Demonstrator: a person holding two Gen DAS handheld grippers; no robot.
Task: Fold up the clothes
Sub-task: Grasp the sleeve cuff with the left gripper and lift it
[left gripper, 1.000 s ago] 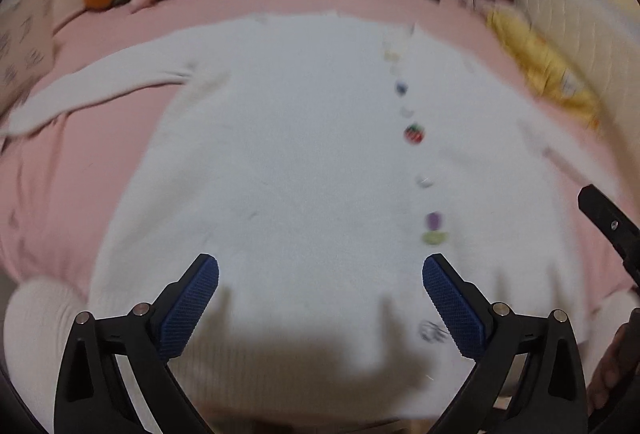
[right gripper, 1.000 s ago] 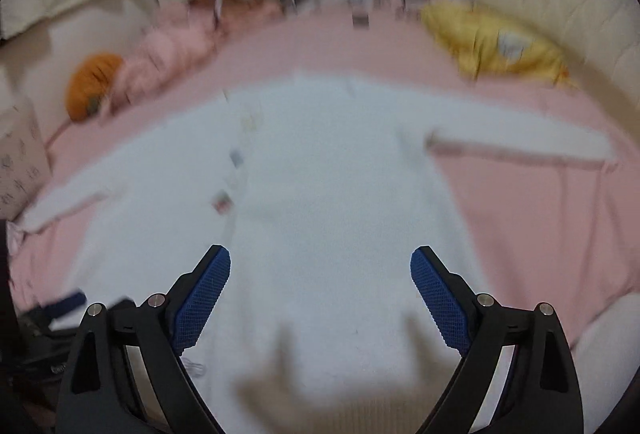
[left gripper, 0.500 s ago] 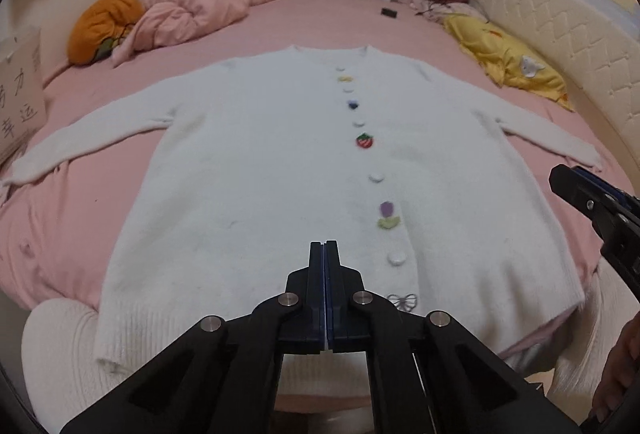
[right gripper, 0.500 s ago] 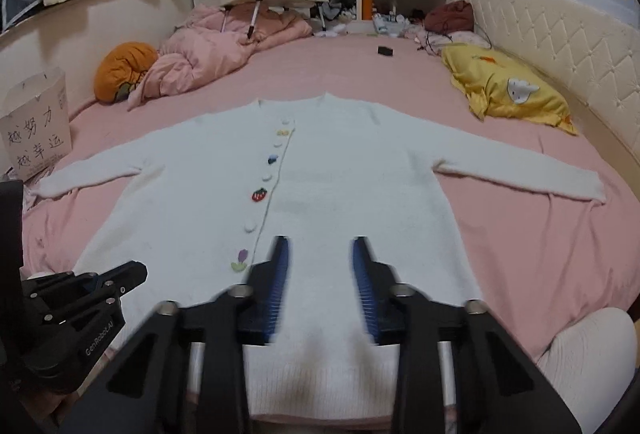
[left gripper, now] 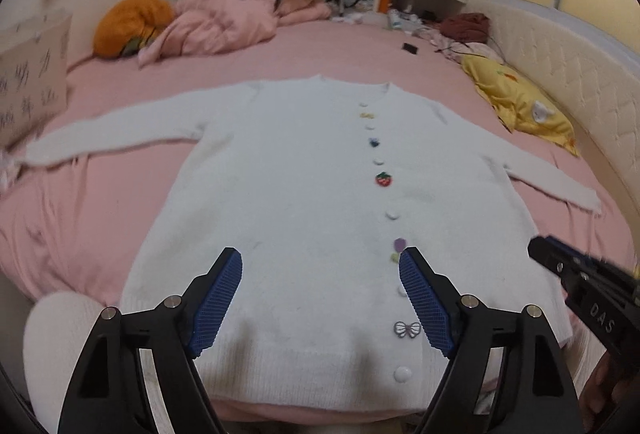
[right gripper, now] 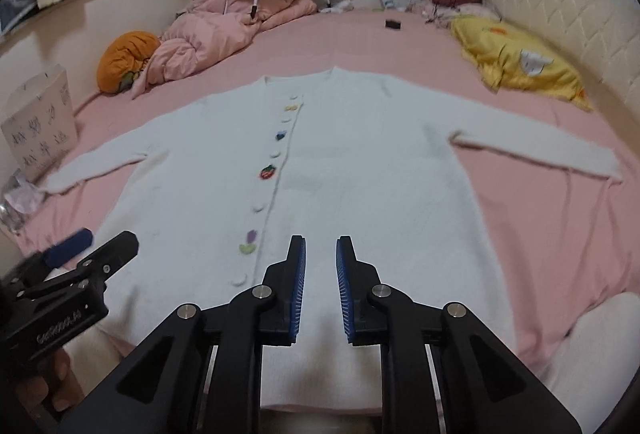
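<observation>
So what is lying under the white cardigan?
The white cardigan lies flat on a pink sheet that shows all around it. Whether anything else lies beneath it cannot be seen, because the knit covers that area.

A white cardigan (right gripper: 360, 173) lay flat, sleeves spread, on the pink bed (right gripper: 560, 213). The right gripper (right gripper: 321, 282) hovered above its hem, jaws having just opened slightly, nothing between them. The left gripper (right gripper: 92, 254) showed at lower left

cardigan (left gripper: 304, 201): fuzzy white knit | bedsheet (left gripper: 100, 201): matt pink cloth
</observation>
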